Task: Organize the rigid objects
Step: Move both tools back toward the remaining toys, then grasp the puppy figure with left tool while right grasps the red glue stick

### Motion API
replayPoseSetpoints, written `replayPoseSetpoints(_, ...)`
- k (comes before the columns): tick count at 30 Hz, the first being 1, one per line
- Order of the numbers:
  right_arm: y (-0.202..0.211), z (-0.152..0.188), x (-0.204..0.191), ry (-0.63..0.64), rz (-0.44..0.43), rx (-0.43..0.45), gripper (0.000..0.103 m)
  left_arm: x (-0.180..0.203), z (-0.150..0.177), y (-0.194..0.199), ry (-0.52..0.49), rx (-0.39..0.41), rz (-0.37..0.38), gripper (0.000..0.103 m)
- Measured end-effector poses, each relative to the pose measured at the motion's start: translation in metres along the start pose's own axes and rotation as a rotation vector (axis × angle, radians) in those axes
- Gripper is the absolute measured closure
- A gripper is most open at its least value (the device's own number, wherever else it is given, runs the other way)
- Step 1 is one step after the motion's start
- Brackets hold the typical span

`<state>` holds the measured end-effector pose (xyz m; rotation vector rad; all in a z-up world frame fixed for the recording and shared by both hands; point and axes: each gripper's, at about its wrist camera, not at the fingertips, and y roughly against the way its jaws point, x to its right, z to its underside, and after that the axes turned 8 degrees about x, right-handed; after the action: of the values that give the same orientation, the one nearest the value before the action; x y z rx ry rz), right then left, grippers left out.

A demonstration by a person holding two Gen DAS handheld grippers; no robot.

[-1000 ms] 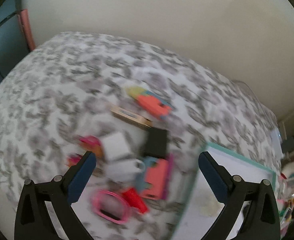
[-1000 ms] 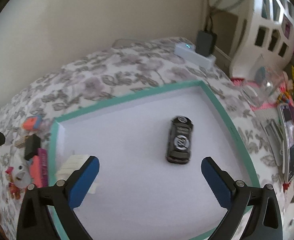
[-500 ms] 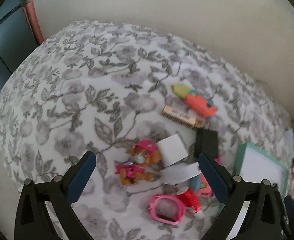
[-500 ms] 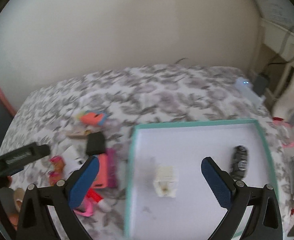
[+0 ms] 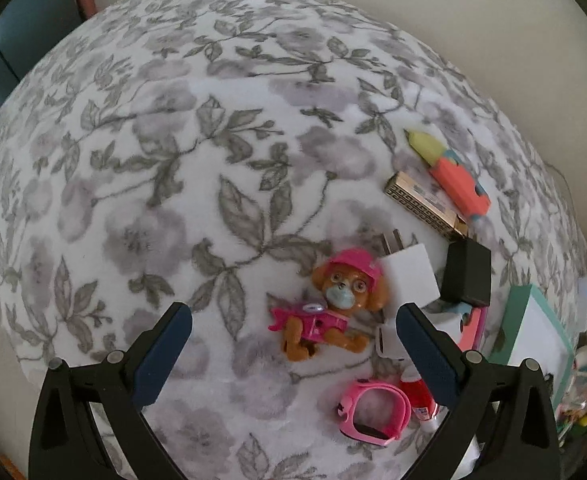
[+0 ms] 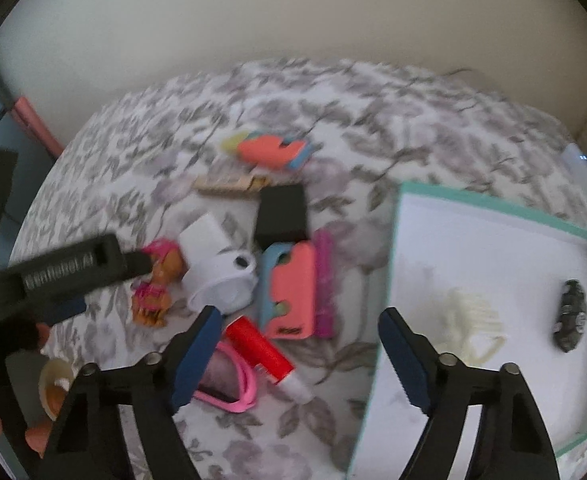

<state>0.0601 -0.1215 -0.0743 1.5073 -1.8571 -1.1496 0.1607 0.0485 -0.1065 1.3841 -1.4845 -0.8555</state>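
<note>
Left gripper (image 5: pixel 293 354) points steeply down over the grey-and-white floral fabric surface (image 5: pixel 173 160), jaws spread wide with nothing pinched — the brown plastic puppy figurine in a pink cap and vest (image 5: pixel 329 306) lies between the blue pads, low centre of the left wrist view, not touched. Just right of the figurine: white cube plug adapter (image 5: pixel 409 276), then a black rectangular box (image 5: pixel 467 278). Upper right of that view: gold patterned slim box (image 5: pixel 421 206) lying against an orange-and-yellow toy rocket (image 5: pixel 453 178). Lower right: pink plastic watch-style band (image 5: pixel 375 410) touching a red tube with a white cap (image 5: pixel 419 398), partly hidden by the right pad. Right gripper (image 6: pixel 299 354) is closing, jaws still apart, nothing between the pads but fabric; the red tube (image 6: pixel 265 354) sits just beside its left pad. The right wrist view is motion-blurred. Centre of it: coral-and-blue phone-case-like object (image 6: pixel 291 292) next to a magenta comb-like strip (image 6: pixel 324 284), a white rounded adapter (image 6: pixel 223 280) to their left. Right side: white shallow tray with a teal rim (image 6: pixel 497 208) holding a black toy car (image 6: pixel 571 320) and a cream ribbed plastic piece (image 6: pixel 471 320), well apart from each other. The left gripper's black body enters from the left edge, over the figurine (image 6: pixel 157 280).
</note>
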Motion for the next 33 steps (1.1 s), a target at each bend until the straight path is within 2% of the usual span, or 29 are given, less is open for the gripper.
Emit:
replayPoseSetpoints(7,-0.018,0.011,-0.006,-0.007,-0.044,-0.073,0.039,-0.004,0.002,-0.013,0.017,-0.021,0.007,0.001)
replayPoseSetpoints(9,-0.023,0.013,-0.004,-0.019,-0.050,-0.095,0.049,-0.002,0.003,-0.017,0.005,-0.019,-0.007,0.001)
replayPoseSetpoints(11,-0.027,0.015,-0.003,-0.021,-0.043,-0.112,0.054,0.004,0.004,-0.021,-0.024,-0.015,-0.030,0.001)
replayPoseSetpoints(16,-0.034,0.019,-0.007,-0.012,-0.062,-0.139,0.057,0.009,0.007,-0.028,-0.045,-0.023,-0.047,0.008)
replayPoseSetpoints(18,-0.036,0.022,-0.012,0.012,-0.059,-0.145,0.060,0.010,0.008,-0.032,-0.042,-0.031,-0.047,0.018)
replayPoseSetpoints(21,-0.037,0.021,-0.015,0.031,-0.047,-0.138,0.060,0.010,0.009,-0.039,-0.031,-0.045,-0.044,0.024)
replayPoseSetpoints(25,-0.039,0.022,-0.011,0.003,-0.068,-0.140,0.060,0.013,0.011,-0.042,-0.048,-0.034,-0.074,0.025)
replayPoseSetpoints(28,-0.041,0.022,-0.008,-0.028,-0.101,-0.150,0.065,0.018,0.015,-0.044,-0.055,-0.029,-0.081,0.026)
replayPoseSetpoints(33,-0.038,0.023,-0.007,-0.037,-0.113,-0.157,0.070,0.018,0.017,-0.040,-0.040,-0.023,-0.080,0.036)
